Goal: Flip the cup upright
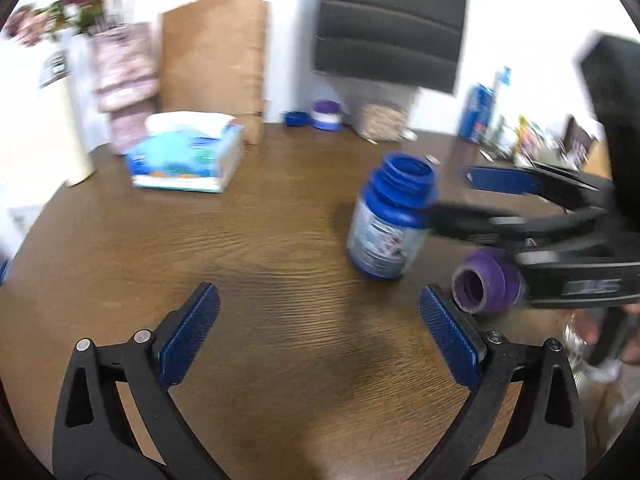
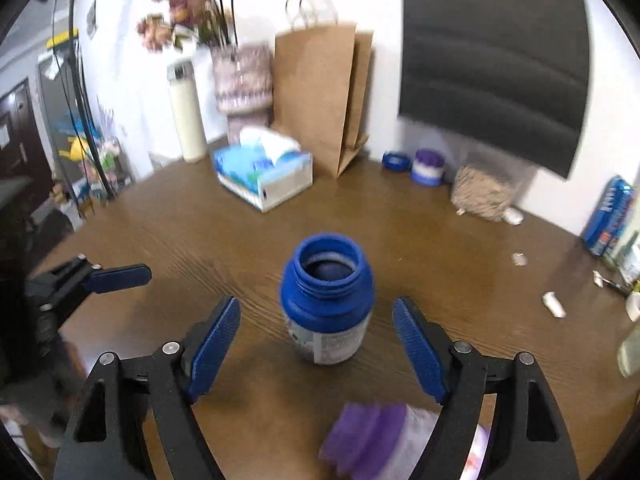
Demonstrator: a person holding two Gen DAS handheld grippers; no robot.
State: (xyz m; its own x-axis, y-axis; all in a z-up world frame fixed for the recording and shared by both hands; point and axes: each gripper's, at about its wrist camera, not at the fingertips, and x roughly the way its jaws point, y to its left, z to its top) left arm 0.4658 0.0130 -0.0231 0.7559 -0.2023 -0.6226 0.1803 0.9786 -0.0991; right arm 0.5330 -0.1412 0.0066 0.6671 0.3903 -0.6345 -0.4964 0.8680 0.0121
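Observation:
A blue open-mouthed cup-like jar with a pale label stands upright on the brown table. My right gripper is open, and the jar sits between its blue pads with a gap on each side. A purple jar lies on its side close under that gripper. In the left wrist view the blue jar is ahead to the right and the purple jar lies by my right pad. My left gripper is open over bare wood. The right gripper reaches in from the right.
At the back stand a tissue box, a brown paper bag, a cream flask, flowers in a vase, a small purple-and-white jar and a blue lid. A blue can and small scraps sit at the right.

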